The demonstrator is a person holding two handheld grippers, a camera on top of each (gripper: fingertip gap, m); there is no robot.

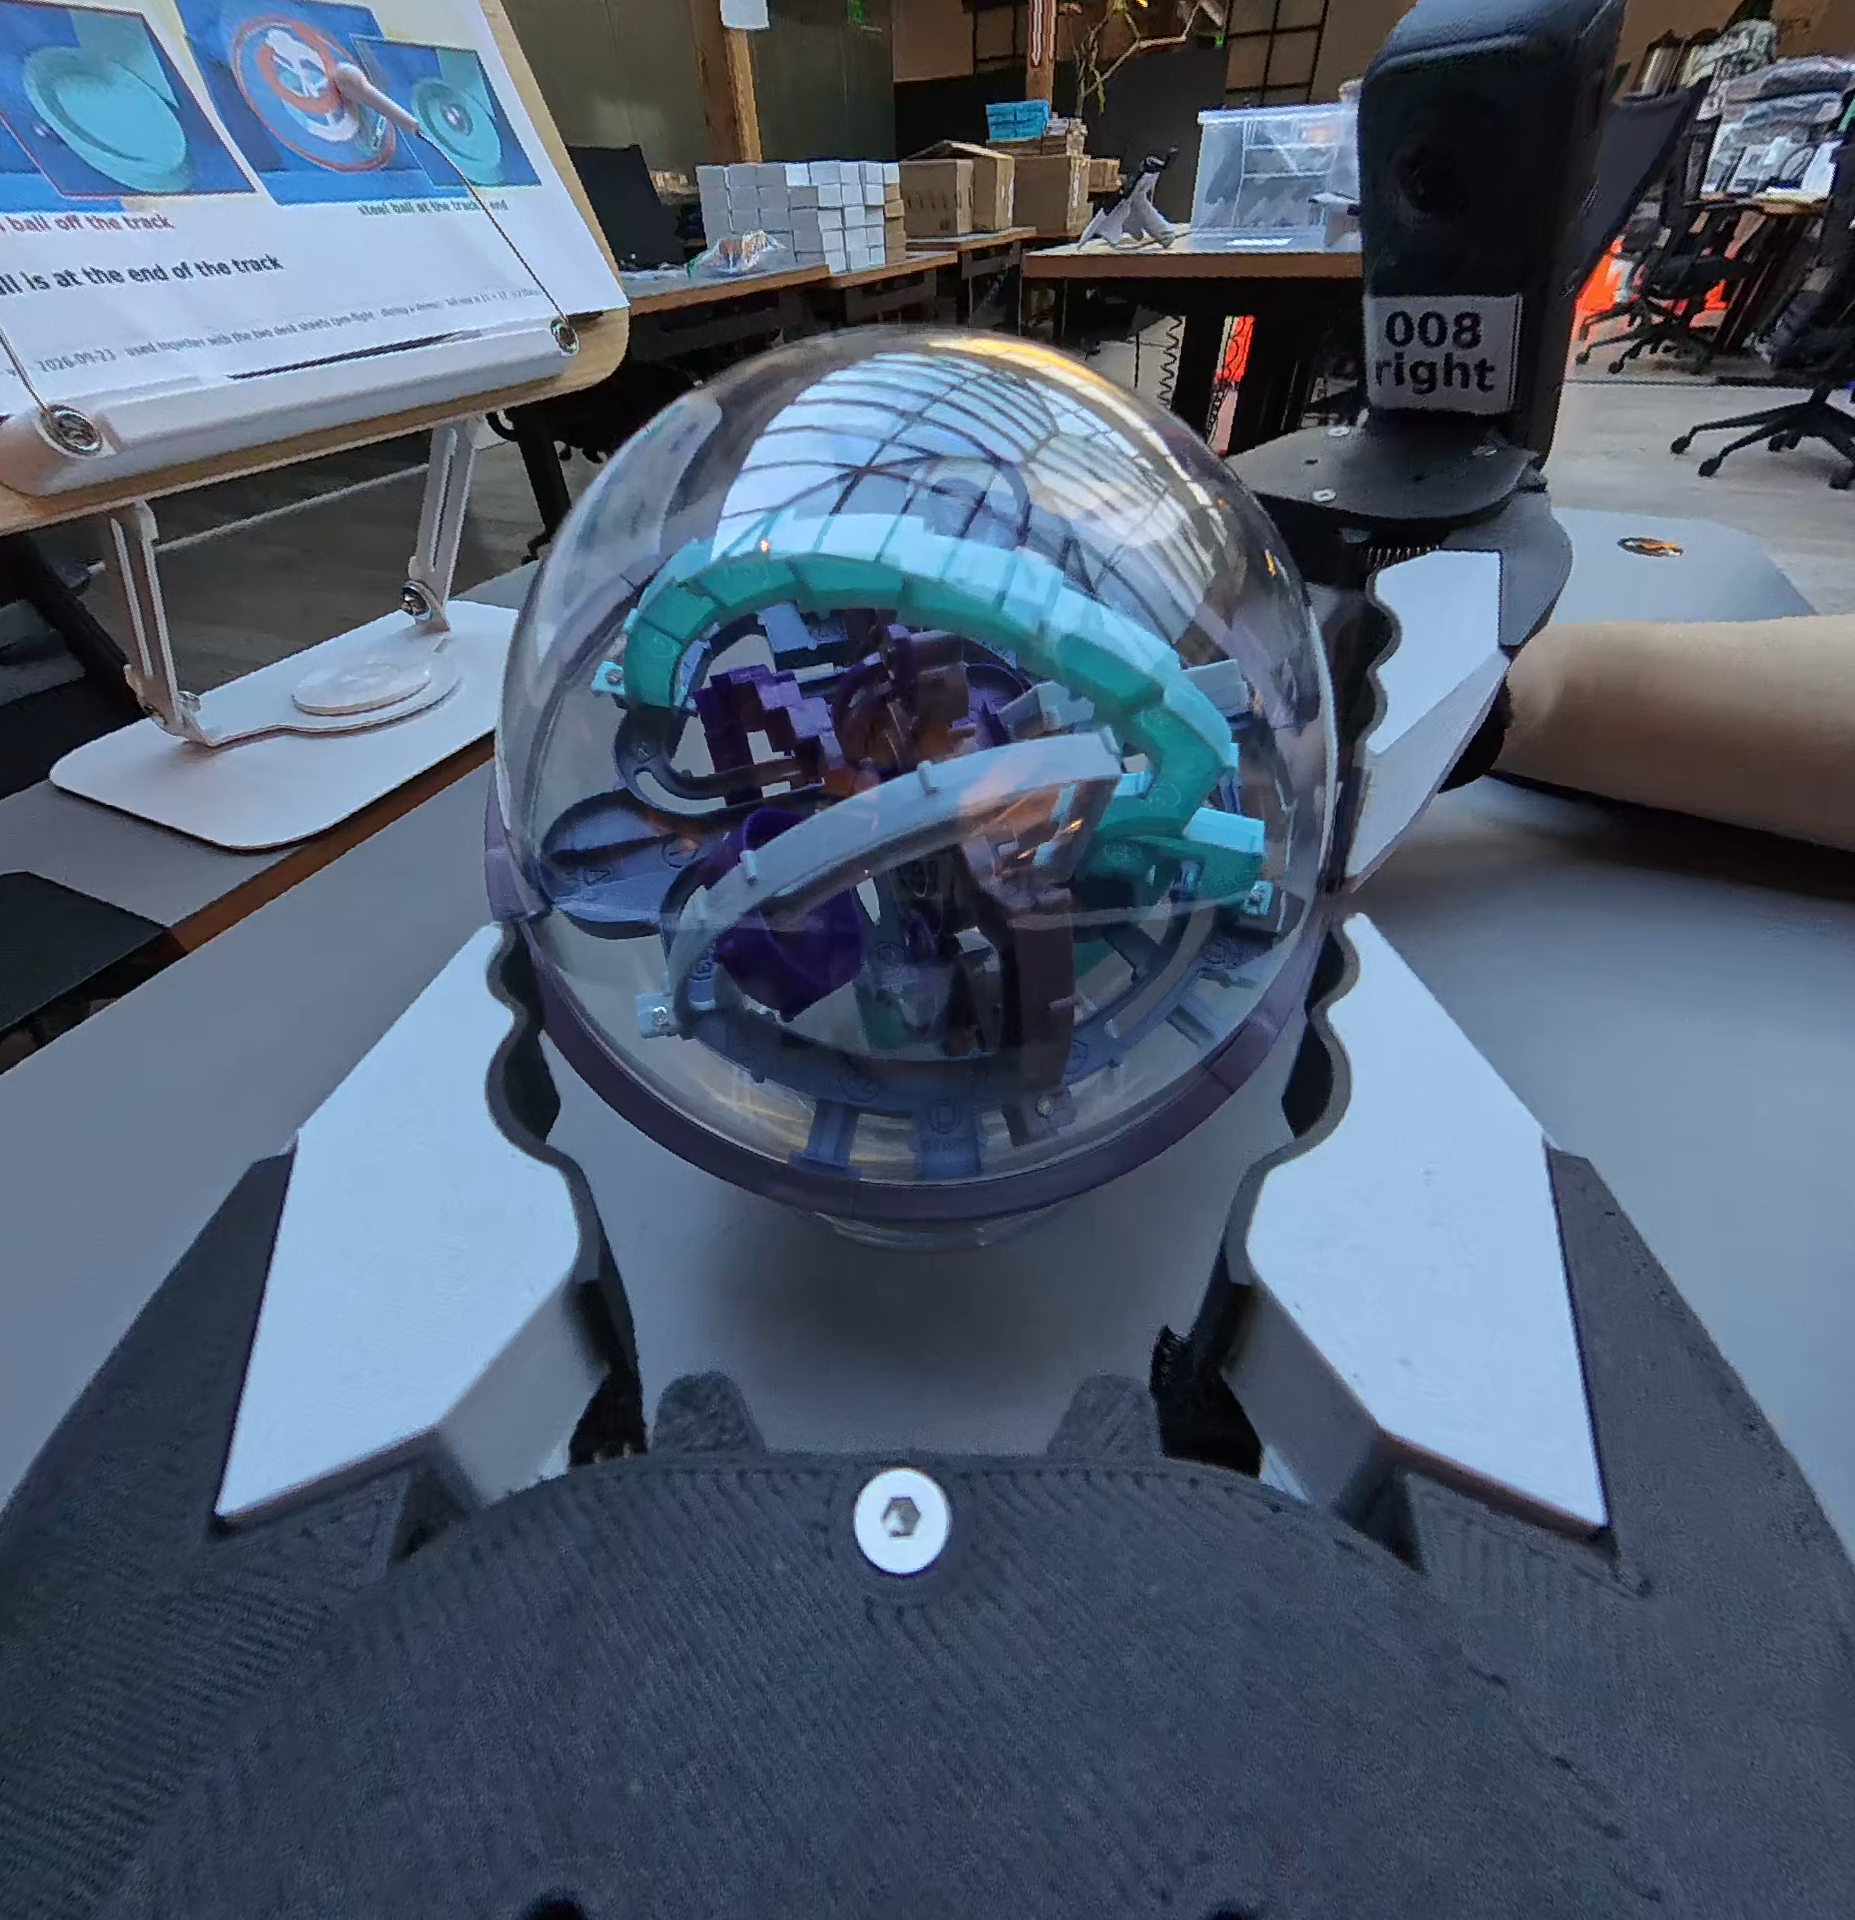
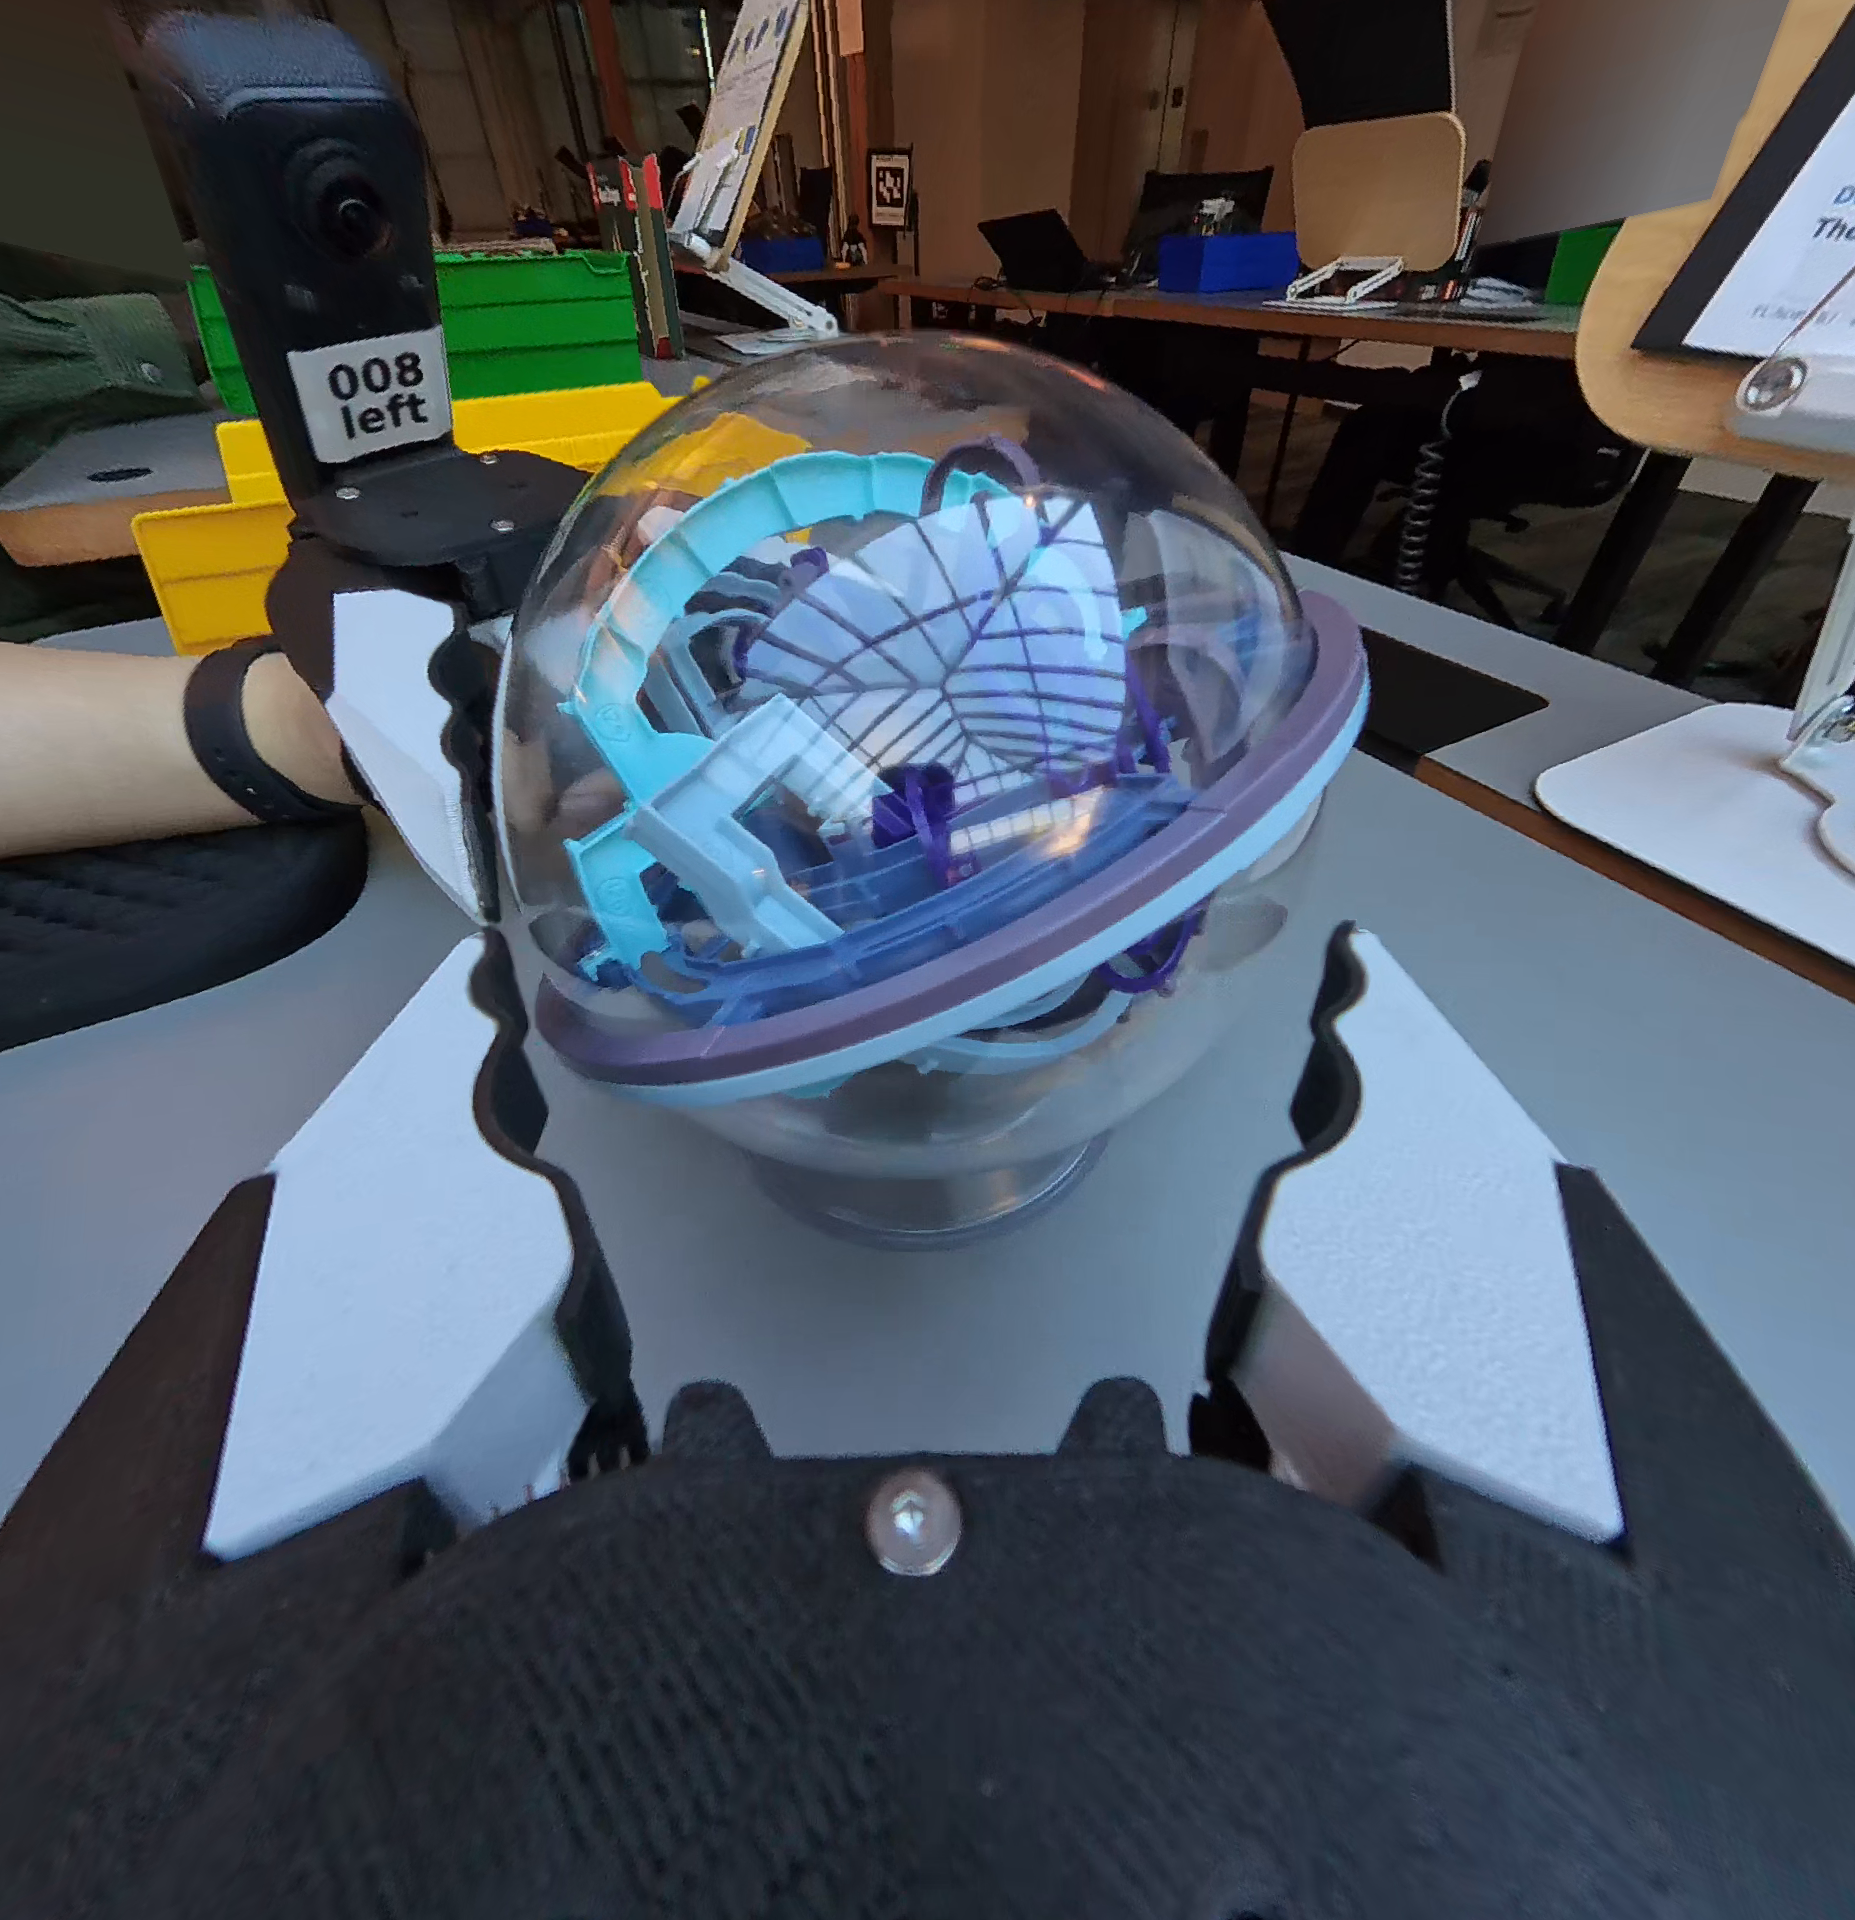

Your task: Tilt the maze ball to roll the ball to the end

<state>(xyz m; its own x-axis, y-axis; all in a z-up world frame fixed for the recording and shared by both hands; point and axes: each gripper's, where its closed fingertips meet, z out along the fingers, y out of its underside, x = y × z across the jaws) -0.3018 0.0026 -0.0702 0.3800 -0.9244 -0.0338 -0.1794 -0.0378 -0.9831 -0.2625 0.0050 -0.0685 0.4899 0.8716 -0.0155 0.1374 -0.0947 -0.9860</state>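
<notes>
The maze ball [image 1: 912, 790] is a clear sphere with teal, grey and purple tracks inside. It rests on a clear stand [image 2: 923, 1195] on the grey table [image 1: 1650, 1039], with its purple equator ring [image 2: 1162, 873] tilted. My left gripper [image 1: 912, 987] is open wide, its fingertips against the ball's near sides. My right gripper [image 2: 912, 987] is open the same way on the opposite side. Its finger [image 1: 1422, 707] shows behind the ball in the left wrist view, and the left gripper's finger [image 2: 403, 727] shows in the right wrist view. I cannot make out the small steel ball.
A tilted document holder [image 1: 227, 208] with a printed sheet stands on a white base [image 1: 258, 758] beside the ball; the base also shows in the right wrist view [image 2: 1733, 810]. A person's forearms [image 1: 1681, 707] [image 2: 71, 727] rest on the table. Yellow [image 2: 216, 561] and green [image 2: 538, 312] crates stand behind.
</notes>
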